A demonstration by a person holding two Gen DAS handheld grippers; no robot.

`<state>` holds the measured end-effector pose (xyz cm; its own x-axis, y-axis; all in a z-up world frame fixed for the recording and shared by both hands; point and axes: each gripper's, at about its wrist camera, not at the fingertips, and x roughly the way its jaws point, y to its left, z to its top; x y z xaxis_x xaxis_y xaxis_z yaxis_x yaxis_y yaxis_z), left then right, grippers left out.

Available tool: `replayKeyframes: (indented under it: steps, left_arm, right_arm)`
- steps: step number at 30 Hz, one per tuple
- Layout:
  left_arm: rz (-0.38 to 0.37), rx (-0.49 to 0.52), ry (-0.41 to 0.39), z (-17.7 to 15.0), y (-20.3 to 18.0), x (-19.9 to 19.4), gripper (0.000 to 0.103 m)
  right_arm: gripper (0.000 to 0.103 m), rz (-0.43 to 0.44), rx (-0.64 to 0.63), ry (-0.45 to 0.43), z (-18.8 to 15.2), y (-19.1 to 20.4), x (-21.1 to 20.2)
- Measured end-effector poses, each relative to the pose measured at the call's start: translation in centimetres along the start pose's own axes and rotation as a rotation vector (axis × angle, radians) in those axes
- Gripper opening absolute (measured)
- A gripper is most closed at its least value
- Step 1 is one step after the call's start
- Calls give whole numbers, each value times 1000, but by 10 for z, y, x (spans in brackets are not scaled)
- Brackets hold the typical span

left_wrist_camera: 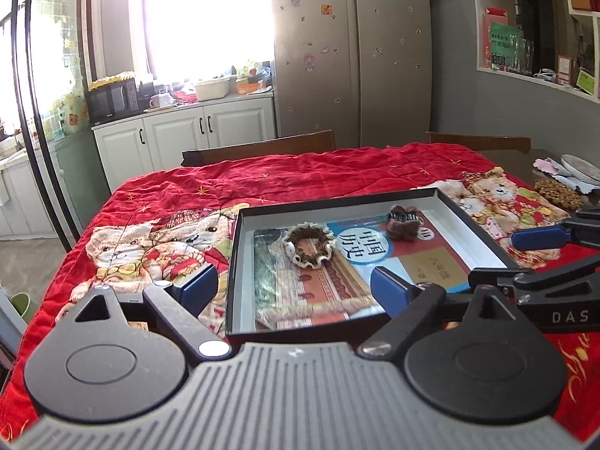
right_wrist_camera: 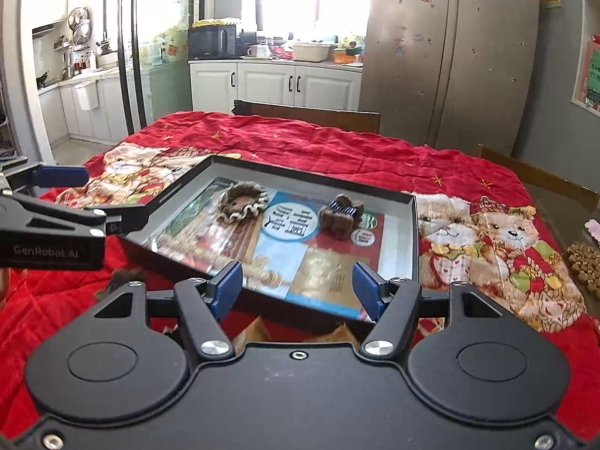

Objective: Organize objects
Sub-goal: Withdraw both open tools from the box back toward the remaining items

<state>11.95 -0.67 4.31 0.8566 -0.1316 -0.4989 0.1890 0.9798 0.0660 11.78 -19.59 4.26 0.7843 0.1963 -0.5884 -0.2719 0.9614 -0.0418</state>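
Note:
A shallow black box (left_wrist_camera: 341,198) (right_wrist_camera: 415,232) lies on the red blanket. Inside lies a book (left_wrist_camera: 330,281) (right_wrist_camera: 285,247) with a frilly brown scrunchie (left_wrist_camera: 309,247) (right_wrist_camera: 243,204) and a furry brown hair clip (left_wrist_camera: 405,221) (right_wrist_camera: 341,215) on top. My left gripper (left_wrist_camera: 296,285) is open at the box's near edge, its fingers either side of the near left corner. My right gripper (right_wrist_camera: 296,285) is open over the box's near corner; it also shows in the left wrist view (left_wrist_camera: 540,236), at the box's right side. Both are empty.
A red bear-print blanket (left_wrist_camera: 225,187) (right_wrist_camera: 468,187) covers the table. A brown woven mat (left_wrist_camera: 558,191) (right_wrist_camera: 585,266) and a plate (left_wrist_camera: 581,167) sit at the right edge. Wooden chairs (left_wrist_camera: 262,148) stand behind the table. Something brown (right_wrist_camera: 123,277) lies under my right gripper.

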Motion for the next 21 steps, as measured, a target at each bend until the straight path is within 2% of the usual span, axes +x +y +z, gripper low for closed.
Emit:
replayKeyframes:
  steps: [9, 15, 21]
  left_arm:
    - [-15, 14, -42, -13, -5, -30, 103]
    - [-29, 7, -67, -21, -5, -48, 103]
    - [-31, -5, -29, -31, 2, -54, 103]
  right_arm:
    - [63, 12, -23, 15, -29, 12, -22]
    - [63, 21, -19, 22, -45, 14, -35]
    - [62, 27, -16, 4, -53, 14, -52]
